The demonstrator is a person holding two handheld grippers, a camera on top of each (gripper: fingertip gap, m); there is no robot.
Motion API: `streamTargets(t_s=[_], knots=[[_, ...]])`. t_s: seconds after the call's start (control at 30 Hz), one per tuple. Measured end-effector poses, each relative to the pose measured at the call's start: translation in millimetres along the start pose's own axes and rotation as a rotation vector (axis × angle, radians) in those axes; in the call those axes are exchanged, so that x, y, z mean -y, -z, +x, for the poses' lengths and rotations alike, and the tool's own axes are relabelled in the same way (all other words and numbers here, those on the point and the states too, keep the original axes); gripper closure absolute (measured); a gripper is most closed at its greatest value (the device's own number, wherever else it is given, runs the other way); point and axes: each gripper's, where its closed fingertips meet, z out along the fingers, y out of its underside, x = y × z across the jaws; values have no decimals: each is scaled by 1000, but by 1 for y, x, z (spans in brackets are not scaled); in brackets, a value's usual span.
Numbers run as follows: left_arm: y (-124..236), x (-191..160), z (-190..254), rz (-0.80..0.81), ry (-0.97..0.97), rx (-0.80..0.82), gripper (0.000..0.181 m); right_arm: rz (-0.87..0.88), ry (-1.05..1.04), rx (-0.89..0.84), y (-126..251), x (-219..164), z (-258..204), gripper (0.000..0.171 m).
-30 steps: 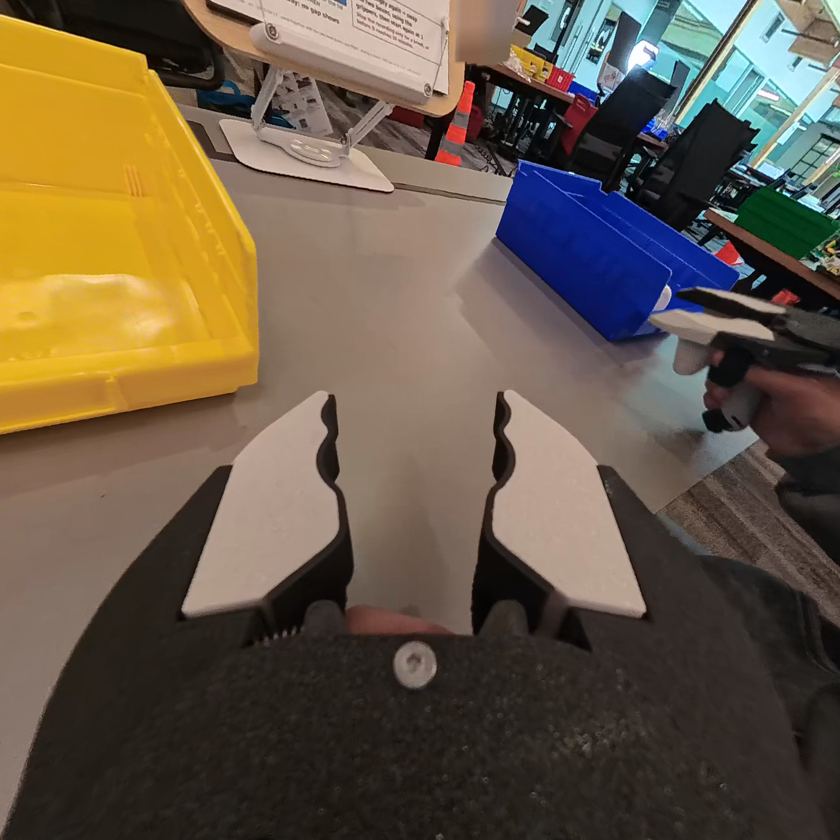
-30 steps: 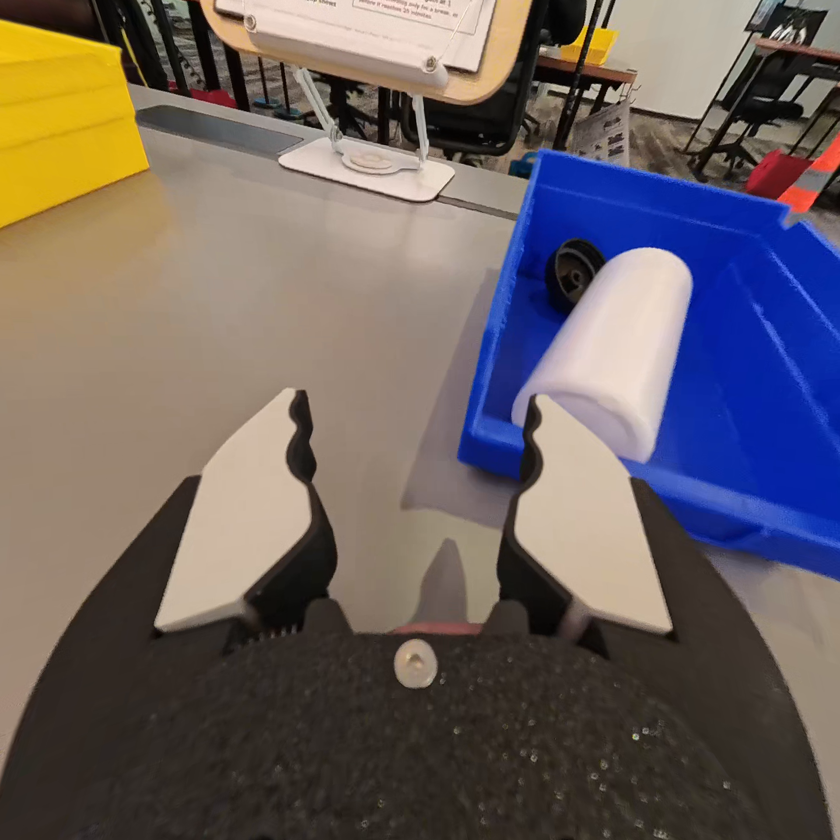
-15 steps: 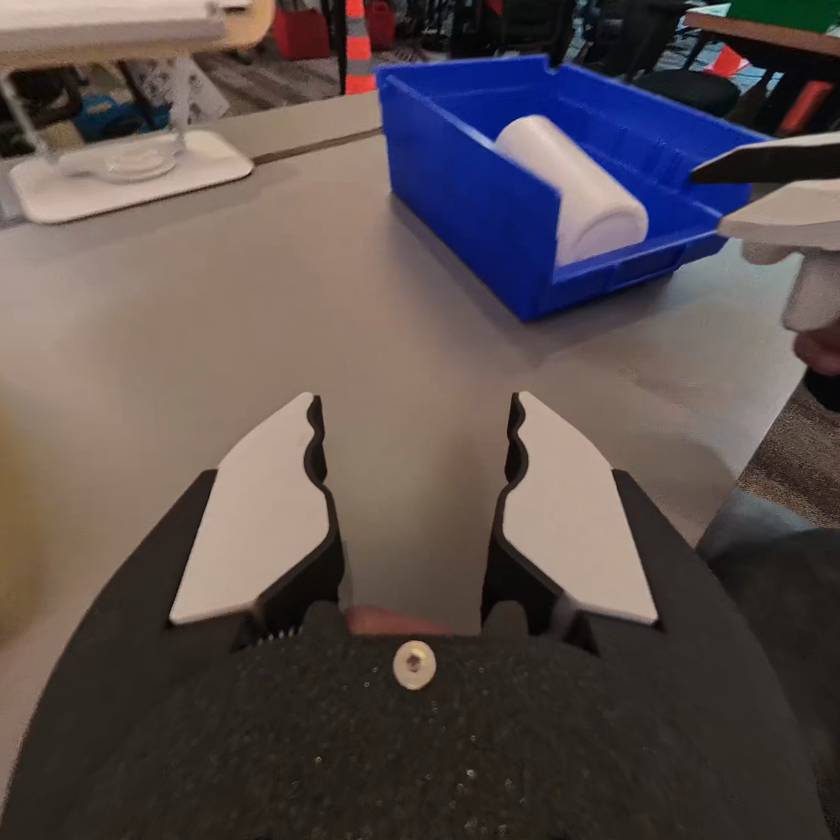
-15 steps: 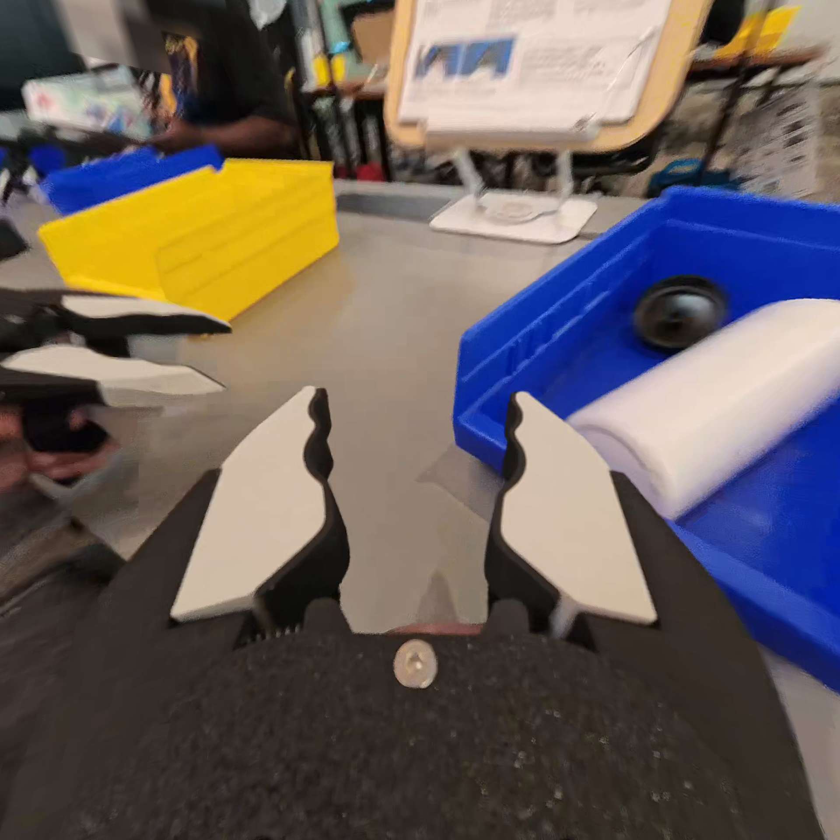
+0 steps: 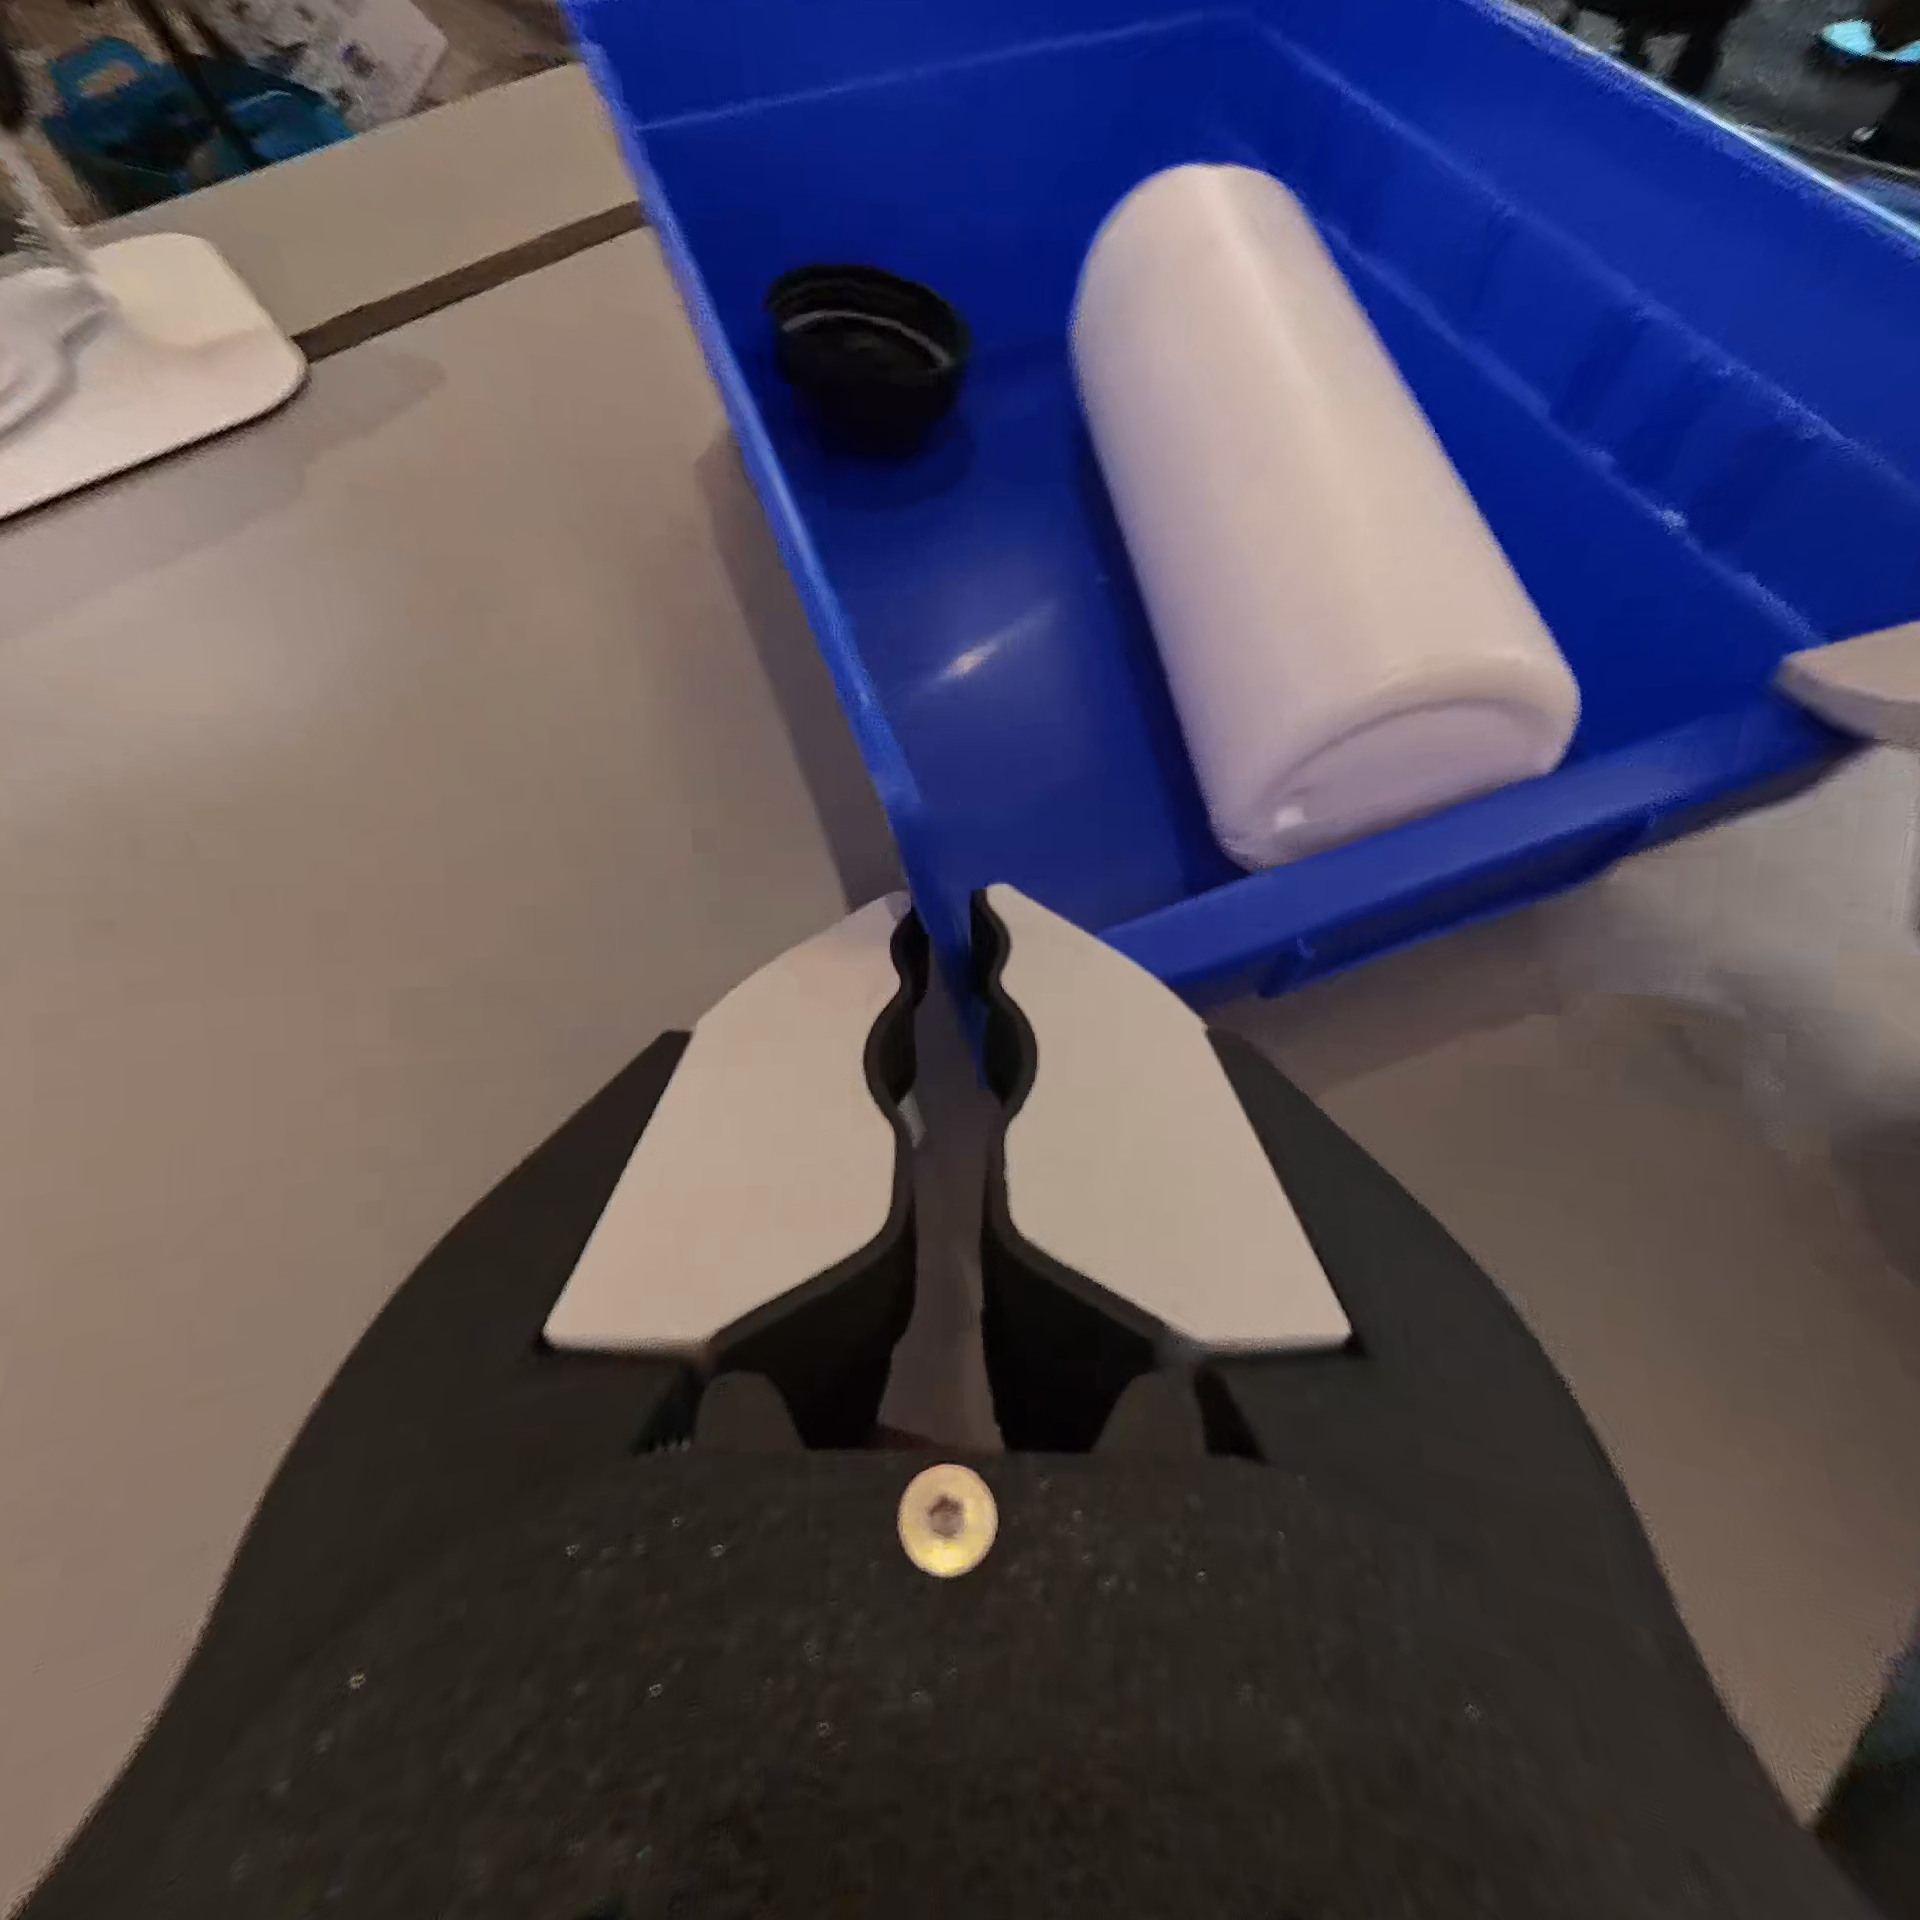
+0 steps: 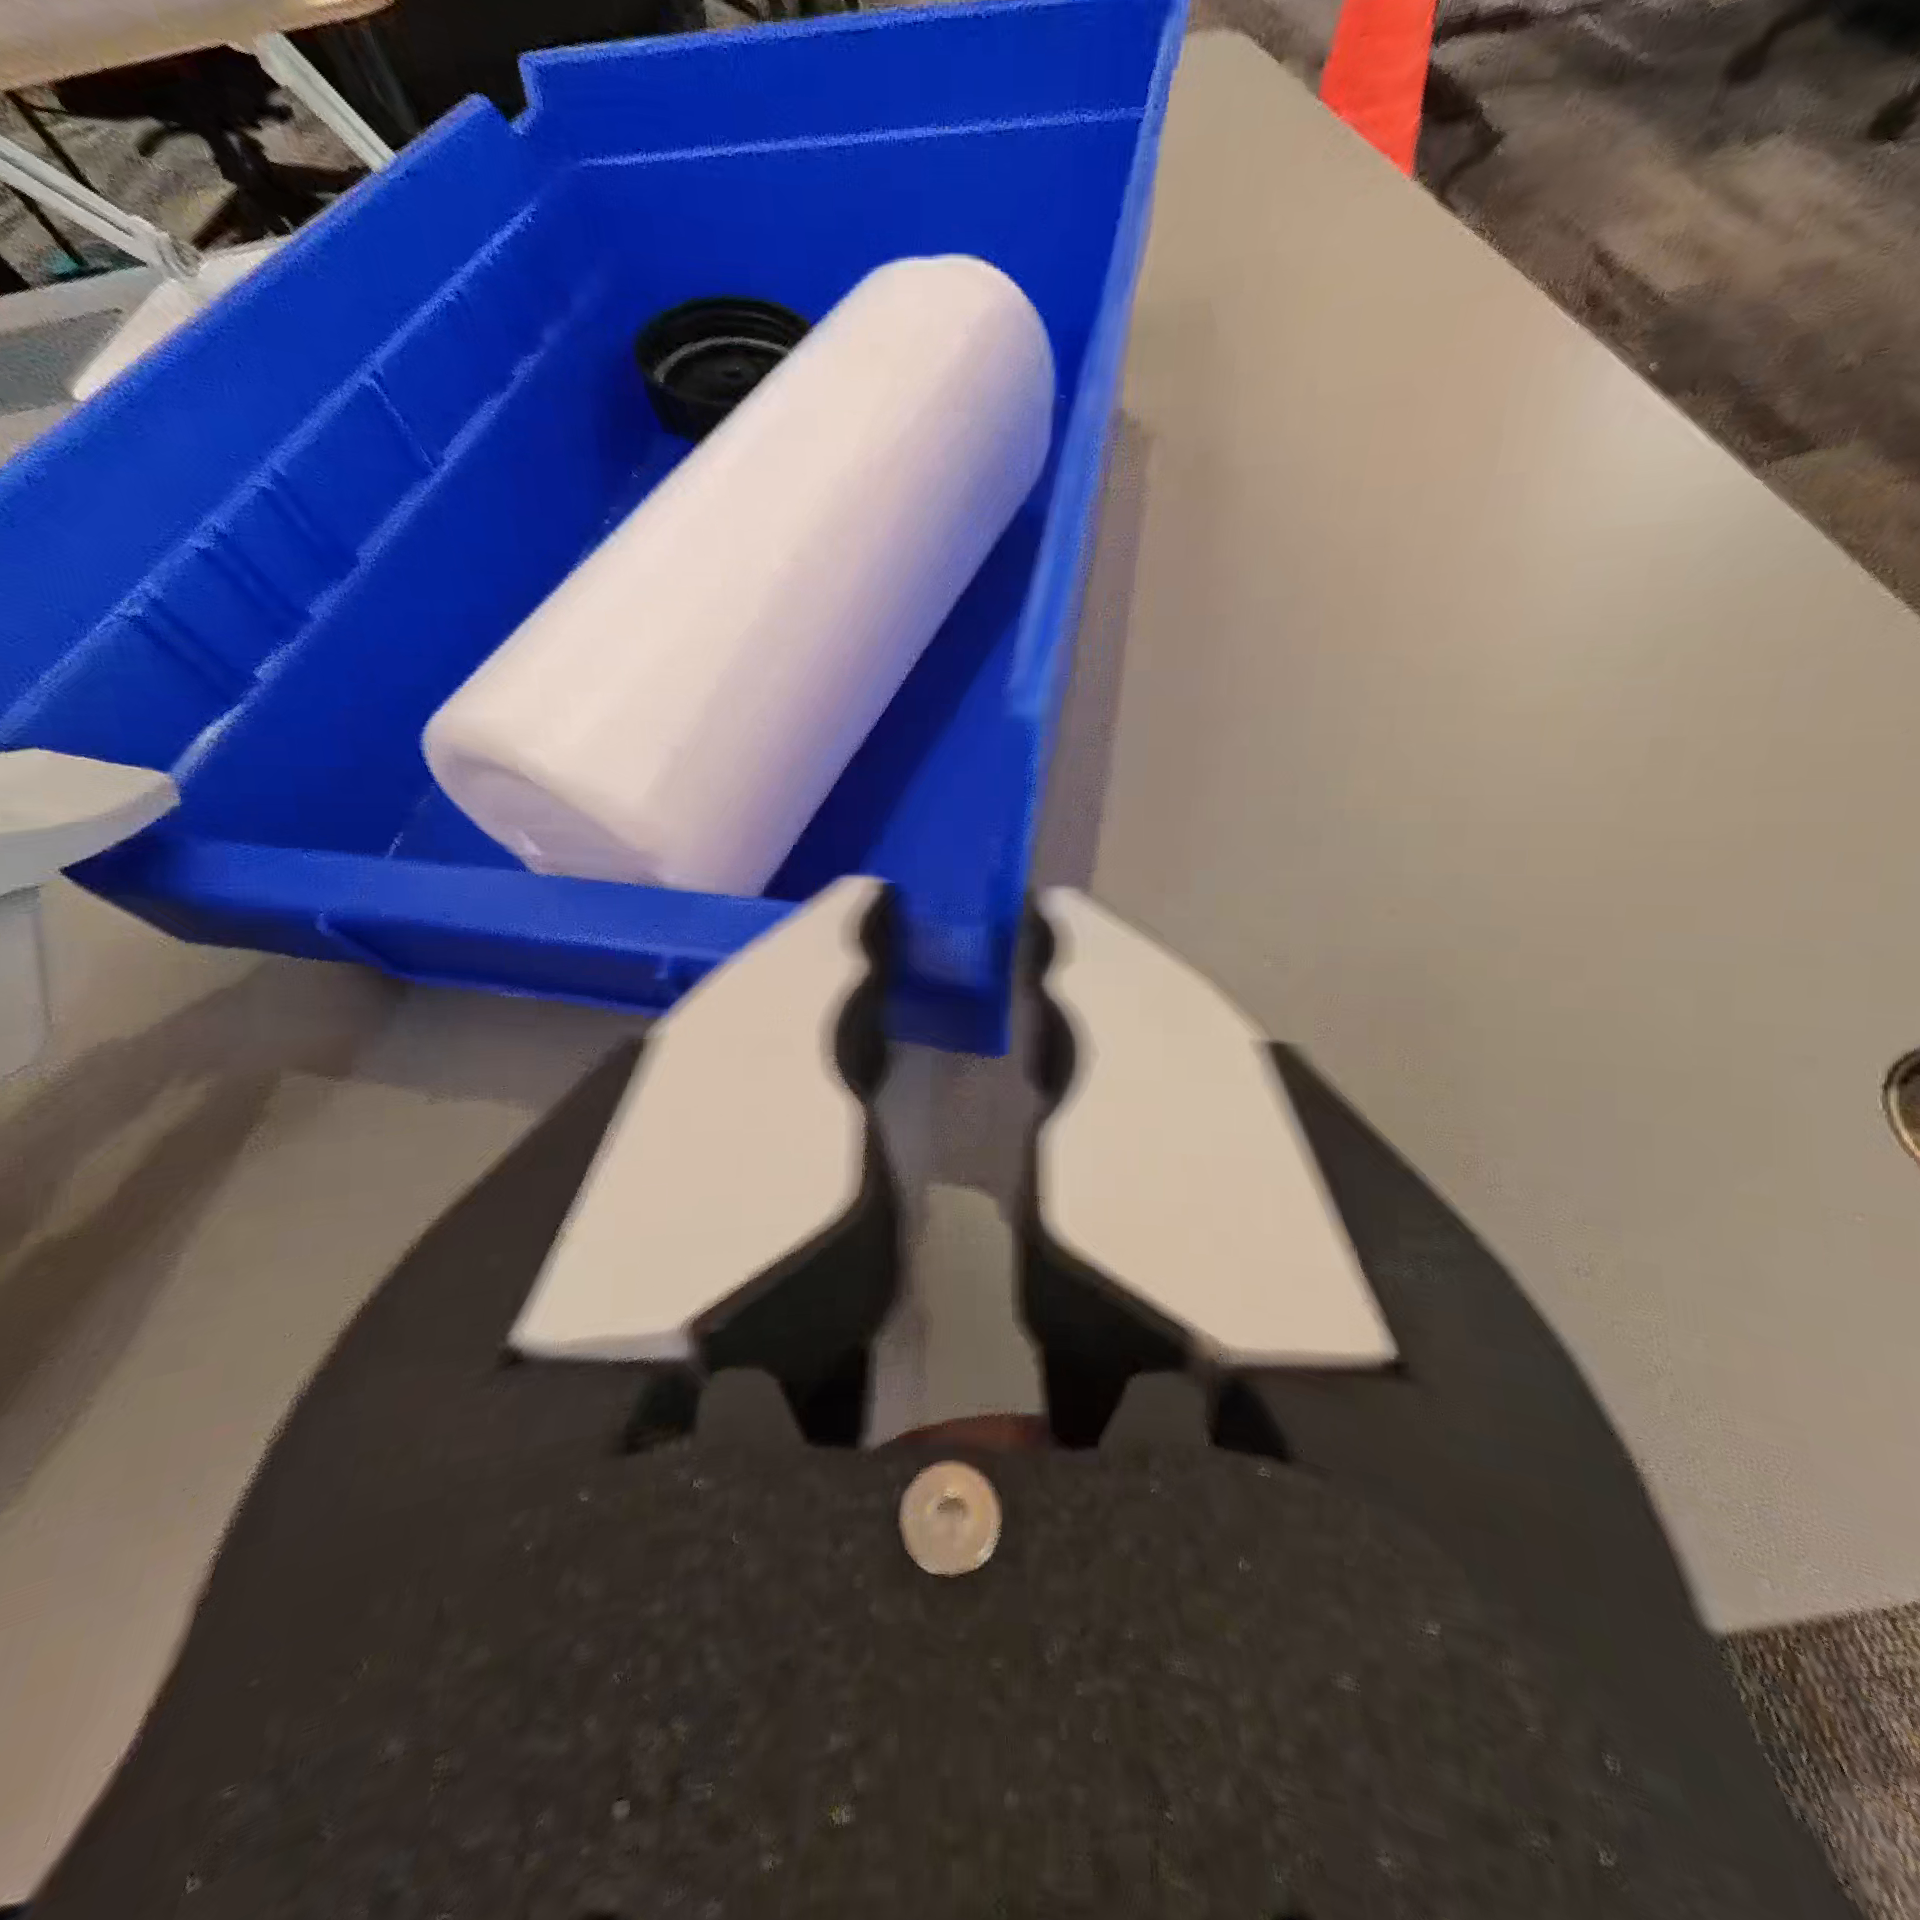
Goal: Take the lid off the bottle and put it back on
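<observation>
A white bottle point(image 5: 1299, 499) lies on its side in a blue bin point(image 5: 1351, 935), with a black lid point(image 5: 868, 353) loose beside it at the far end. My left gripper point(image 5: 940, 914) is shut on the bin's left side wall at the near corner. In the right wrist view the bottle point(image 6: 748, 582), the lid point(image 6: 707, 348) and the bin point(image 6: 416, 914) show again. My right gripper point(image 6: 956, 904) straddles the bin's near right corner with its jaws narrowed. The thin side wall stands between the pads but is not clamped. The picture is blurred.
The bin sits on a grey table point(image 5: 364, 831). A white stand base point(image 5: 125, 364) is at the far left. The table's right edge and the carpet point(image 6: 1662, 260) lie beyond the bin, with an orange cone point(image 6: 1382, 73) behind. The left fingertip point(image 6: 73, 800) shows at the bin's other corner.
Both grippers moved from over the open table to the blue bin's near corners. The left jaws closed on the left wall. The right jaws narrowed around the right corner.
</observation>
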Motion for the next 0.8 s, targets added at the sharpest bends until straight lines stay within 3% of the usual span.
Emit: streamTargets(t_s=[0.03, 0.23, 0.47, 0.8], knots=[[2, 1, -4, 10, 20, 1, 175, -14, 5, -37, 1, 0, 1, 165], [34, 18, -34, 124, -9, 107, 177, 119, 110, -101, 9, 36, -31, 167], [117, 32, -111, 263, 56, 286, 177, 362, 123, 86, 11, 92, -129, 168], [177, -31, -185, 261, 127, 500, 177, 355, 239, 278, -10, 76, -243, 167]])
